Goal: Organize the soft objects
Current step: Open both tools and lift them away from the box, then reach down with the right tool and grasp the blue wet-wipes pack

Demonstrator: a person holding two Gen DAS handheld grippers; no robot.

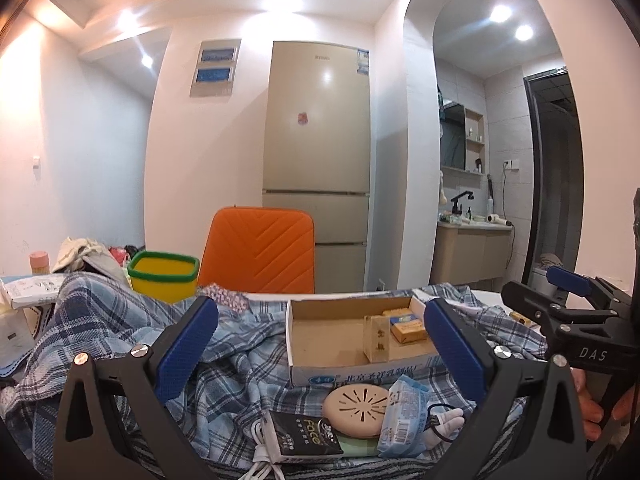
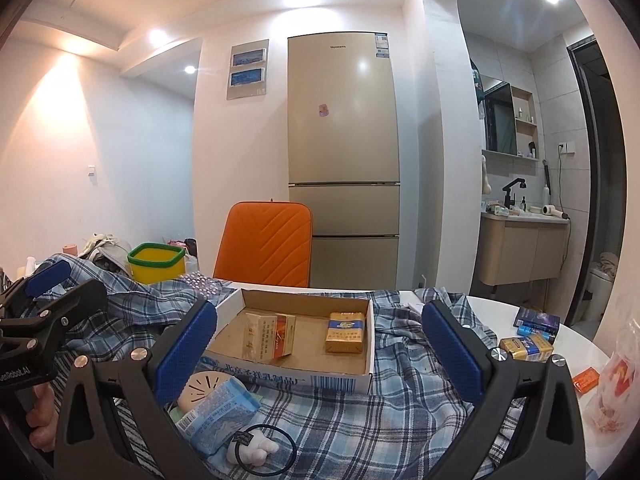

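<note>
Left gripper [image 1: 320, 352]: jaws wide apart, empty, above plaid cloth [image 1: 240, 356]. Blue tissue pack [image 1: 402, 416] and small plush with black hair tie [image 2: 256, 450] lie near front edge, before cardboard box [image 2: 296, 344]. Right gripper [image 2: 320, 354]: jaws equally wide, empty. Risk: loose cloth snags on jaws, drags box; plush may slip off. Round white surface [image 2: 576, 344] cluttered; fridge [image 2: 344, 152], orange chair [image 2: 268, 240] behind.

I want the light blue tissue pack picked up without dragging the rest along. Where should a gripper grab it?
Grip the tissue pack across its short width near the upper end, coming from above with the right gripper. Its lower end overlaps the black hair tie and small white plush.
</note>
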